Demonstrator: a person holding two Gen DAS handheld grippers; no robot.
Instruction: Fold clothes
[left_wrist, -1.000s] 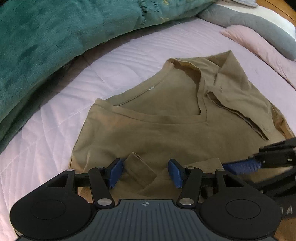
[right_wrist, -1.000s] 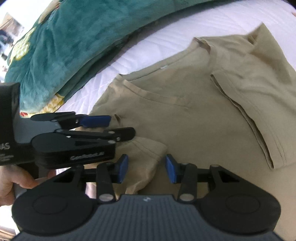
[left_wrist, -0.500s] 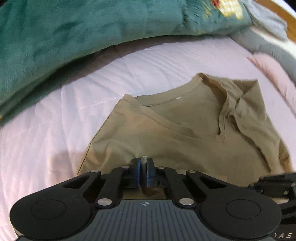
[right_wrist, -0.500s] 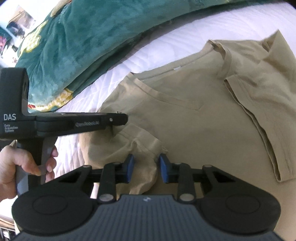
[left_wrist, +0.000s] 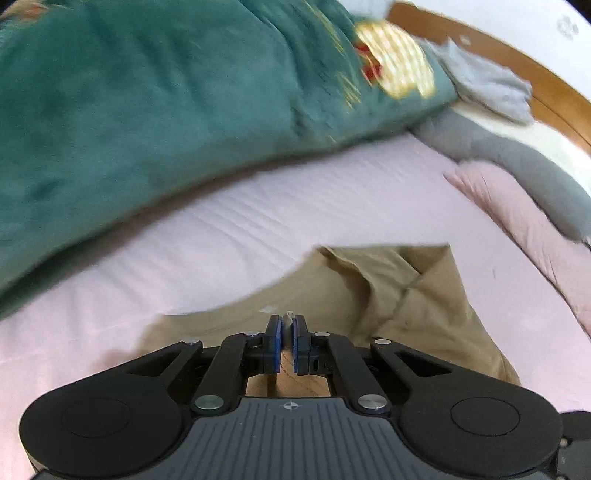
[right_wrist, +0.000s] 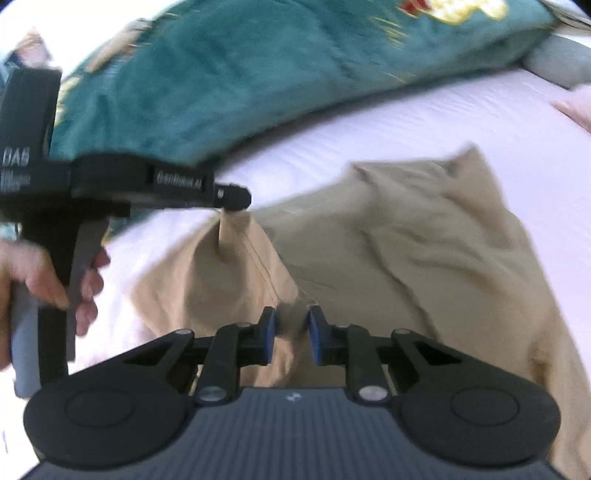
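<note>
The tan cotton T-shirt (right_wrist: 388, 258) lies crumpled on the pale pink quilted bedsheet (left_wrist: 258, 229), just ahead of both tools. The left gripper (left_wrist: 287, 332) has its blue pads pinched on a fold of the shirt, which hangs from its tip in a lifted peak (seen from the right wrist view). The right gripper (right_wrist: 289, 334) is closing, shirt fabric between its jaws; whether the pads press it yet is blurred. A teal plush blanket (left_wrist: 166, 103) lies beyond. The shirt's near hem is hidden behind the tools.
</note>
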